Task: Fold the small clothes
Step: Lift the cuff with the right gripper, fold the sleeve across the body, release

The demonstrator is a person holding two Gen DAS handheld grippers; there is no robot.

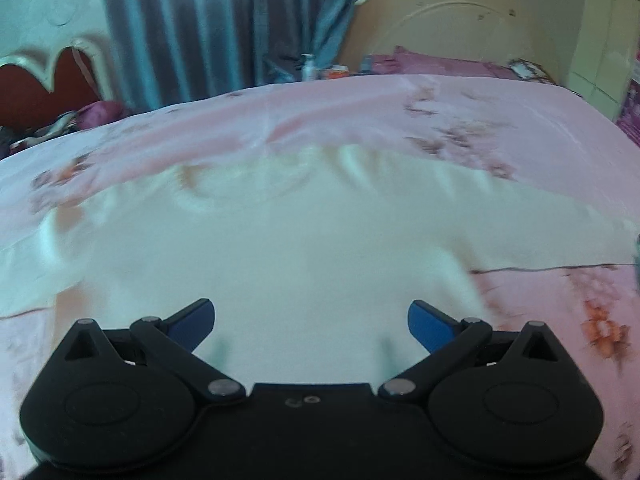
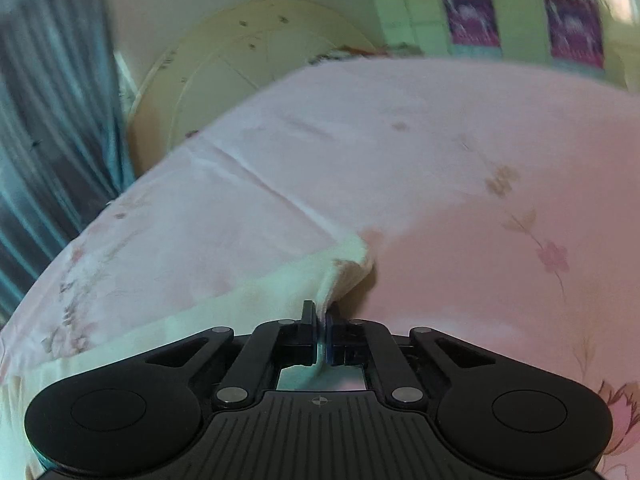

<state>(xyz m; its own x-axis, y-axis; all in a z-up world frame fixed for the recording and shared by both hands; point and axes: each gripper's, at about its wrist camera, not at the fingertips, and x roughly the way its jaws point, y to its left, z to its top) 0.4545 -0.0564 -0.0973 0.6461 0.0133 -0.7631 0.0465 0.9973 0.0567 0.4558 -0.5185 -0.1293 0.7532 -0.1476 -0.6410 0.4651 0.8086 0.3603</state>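
On the pink floral bedsheet (image 1: 500, 120), the left tongs (image 1: 311, 322) hover spread wide over the cream cloth garment (image 1: 280, 232), while the right tongs (image 2: 322, 320) pinch its corner.

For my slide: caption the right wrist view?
Right gripper shut on a white garment's corner over a pink floral bedsheet.

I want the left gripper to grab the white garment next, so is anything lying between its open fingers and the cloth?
Nothing visible does. The left gripper hangs open right over the white garment, which lies spread on the pink bedsheet with only bare cloth between the jaws. The right gripper is shut on the garment's edge, off to the side.
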